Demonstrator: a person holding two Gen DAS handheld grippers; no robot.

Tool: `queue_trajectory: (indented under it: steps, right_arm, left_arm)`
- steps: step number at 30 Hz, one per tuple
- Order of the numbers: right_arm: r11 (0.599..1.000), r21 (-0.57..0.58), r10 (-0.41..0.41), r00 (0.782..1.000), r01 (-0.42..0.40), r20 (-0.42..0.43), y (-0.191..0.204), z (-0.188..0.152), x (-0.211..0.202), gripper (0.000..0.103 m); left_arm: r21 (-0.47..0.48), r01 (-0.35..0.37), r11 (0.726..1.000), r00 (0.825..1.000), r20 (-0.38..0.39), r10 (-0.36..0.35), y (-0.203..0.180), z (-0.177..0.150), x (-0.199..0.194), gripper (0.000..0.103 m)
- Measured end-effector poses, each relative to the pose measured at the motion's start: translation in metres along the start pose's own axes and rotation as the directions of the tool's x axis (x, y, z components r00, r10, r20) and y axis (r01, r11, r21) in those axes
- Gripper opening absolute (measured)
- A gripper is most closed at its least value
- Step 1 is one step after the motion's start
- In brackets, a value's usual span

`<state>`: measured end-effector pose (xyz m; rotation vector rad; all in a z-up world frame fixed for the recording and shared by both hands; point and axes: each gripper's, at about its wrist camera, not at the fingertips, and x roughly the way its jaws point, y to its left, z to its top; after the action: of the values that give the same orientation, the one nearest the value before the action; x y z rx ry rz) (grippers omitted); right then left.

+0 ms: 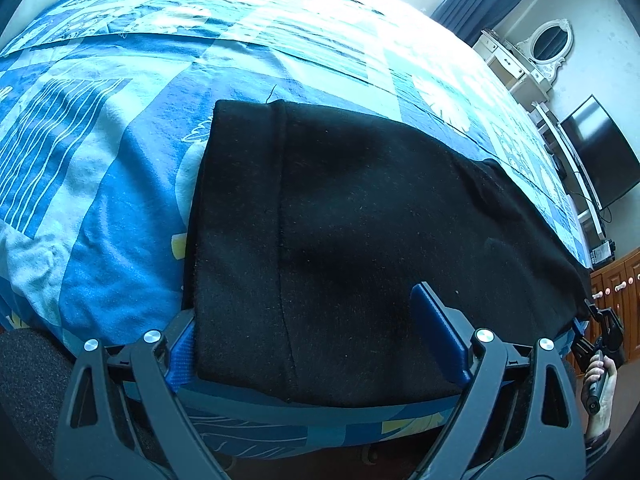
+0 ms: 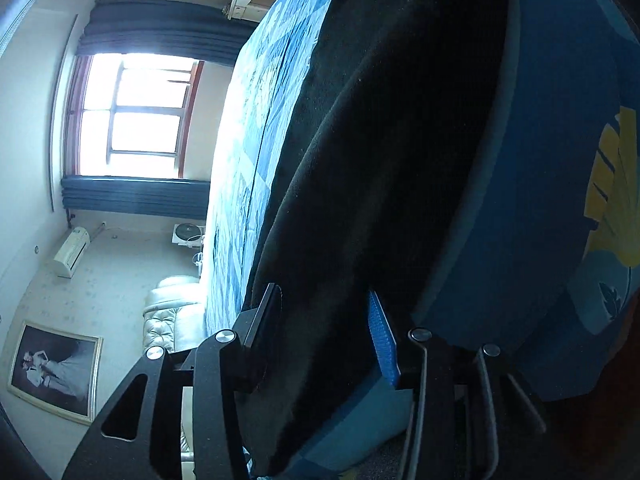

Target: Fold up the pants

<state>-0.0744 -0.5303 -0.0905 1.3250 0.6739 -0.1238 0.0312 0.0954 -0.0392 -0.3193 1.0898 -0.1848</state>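
- Left gripper [image 1: 316, 344]: fingers spread wide, straddling the near edge of the black pants [image 1: 360, 220], pads not pressing on the cloth.
- Right gripper [image 2: 324, 332]: fingers part-way apart with a fold of the pants' edge between them; whether the pads pinch it, I cannot tell.
- The pants lie folded flat at the near edge of the bed [image 1: 120, 160], on its blue patterned cover.
- Beyond, a bright window [image 2: 136, 116] with dark curtains.

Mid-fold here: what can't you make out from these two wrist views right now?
- Left wrist view: the left tool's left finger tip is under the black pants.
- Right wrist view: whether the right tool pinches the pants edge; dark cloth hides contact.
- Both views: the pants' full outline.
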Motion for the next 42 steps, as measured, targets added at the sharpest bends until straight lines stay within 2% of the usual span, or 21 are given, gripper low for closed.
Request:
queue_trajectory:
  steps: [1, 2, 7, 11, 16, 18, 20, 24, 25, 28, 29, 30, 33, 36, 39, 41, 42]
  right_arm:
    - [1.0, -0.004, 0.006, 1.0, -0.006, -0.008, 0.001, -0.001, 0.0, 0.015]
    - [1.0, -0.003, 0.002, 1.0, -0.002, -0.006, 0.005, -0.003, -0.001, 0.007]
    - [0.999, -0.016, -0.039, 0.999, 0.039, 0.007, 0.005, -0.01, -0.008, 0.007]
    - [0.998, 0.056, -0.015, 1.0, 0.015, -0.011, -0.01, -0.011, -0.005, 0.007]
    - [0.999, 0.048, 0.008, 0.999, -0.006, -0.032, 0.007, -0.017, 0.002, 0.017]
    - [0.999, 0.031, 0.012, 0.998, -0.01, -0.068, 0.017, -0.025, 0.011, 0.029]
    - [1.0, 0.012, 0.01, 0.994, -0.009, -0.108, 0.027, -0.035, 0.026, 0.034]
    - [1.0, -0.023, 0.005, 0.977, -0.01, -0.211, 0.045, -0.056, 0.053, 0.036]
    - [0.999, -0.044, -0.002, 0.973, -0.008, -0.229, 0.05, -0.062, 0.059, 0.036]
    - [0.982, -0.184, -0.092, 0.97, 0.05, -0.227, 0.069, -0.074, 0.071, 0.035]
    - [0.97, -0.234, -0.126, 0.966, 0.071, -0.228, 0.074, -0.078, 0.075, 0.026]
    - [0.955, -0.281, -0.16, 0.959, 0.091, -0.235, 0.078, -0.082, 0.079, 0.009]
    - [0.942, -0.317, -0.193, 0.95, 0.109, -0.247, 0.077, -0.089, 0.081, 0.007]
    - [0.925, -0.362, -0.211, 0.948, 0.115, -0.24, 0.08, -0.09, 0.079, 0.007]
    - [0.916, -0.387, -0.212, 0.945, 0.104, -0.248, 0.078, -0.085, 0.075, 0.01]
    - [0.904, -0.418, -0.223, 0.936, 0.094, -0.271, 0.084, -0.084, 0.075, 0.014]
    - [0.894, -0.441, -0.23, 0.931, 0.086, -0.283, 0.088, -0.083, 0.074, 0.02]
  left_arm:
    - [-0.002, 0.004, 1.0, 1.0, -0.002, -0.004, 0.0, 0.001, 0.0, 0.093]
    - [-0.005, 0.009, 1.0, 1.0, -0.004, -0.009, 0.001, 0.001, 0.0, 0.093]
    - [-0.016, 0.035, 0.999, 0.999, -0.011, -0.035, 0.005, 0.002, -0.002, 0.093]
    - [-0.008, 0.044, 0.999, 0.999, -0.017, -0.044, 0.005, 0.002, -0.003, 0.093]
    - [-0.018, 0.04, 0.999, 0.999, -0.014, -0.04, 0.007, 0.001, -0.004, 0.093]
    - [-0.026, 0.022, 0.999, 1.0, -0.013, -0.022, 0.01, 0.001, -0.005, 0.093]
    - [-0.042, 0.02, 0.999, 1.0, -0.016, -0.021, 0.014, 0.002, -0.004, 0.093]
    - [-0.048, 0.027, 0.998, 0.999, -0.016, -0.028, 0.016, 0.002, -0.006, 0.093]
    - [-0.049, 0.028, 0.998, 0.999, -0.016, -0.029, 0.016, 0.002, -0.006, 0.093]
    - [-0.052, 0.029, 0.998, 0.999, -0.017, -0.03, 0.015, 0.002, -0.008, 0.093]
    - [-0.055, 0.03, 0.998, 0.999, -0.016, -0.031, 0.016, 0.002, -0.008, 0.093]
    - [-0.06, 0.031, 0.998, 0.999, -0.015, -0.032, 0.016, 0.002, -0.009, 0.093]
    - [-0.077, 0.028, 0.997, 1.0, -0.001, -0.028, 0.016, 0.002, -0.016, 0.093]
    - [-0.055, -0.006, 0.998, 0.998, 0.065, 0.009, 0.011, 0.003, -0.031, 0.093]
    - [0.015, -0.046, 0.999, 0.989, 0.143, 0.043, -0.004, 0.004, -0.046, 0.093]
    - [0.072, -0.038, 0.997, 0.985, 0.172, 0.025, -0.018, 0.004, -0.051, 0.093]
    - [0.106, -0.029, 0.994, 0.985, 0.173, 0.01, -0.025, 0.002, -0.051, 0.093]
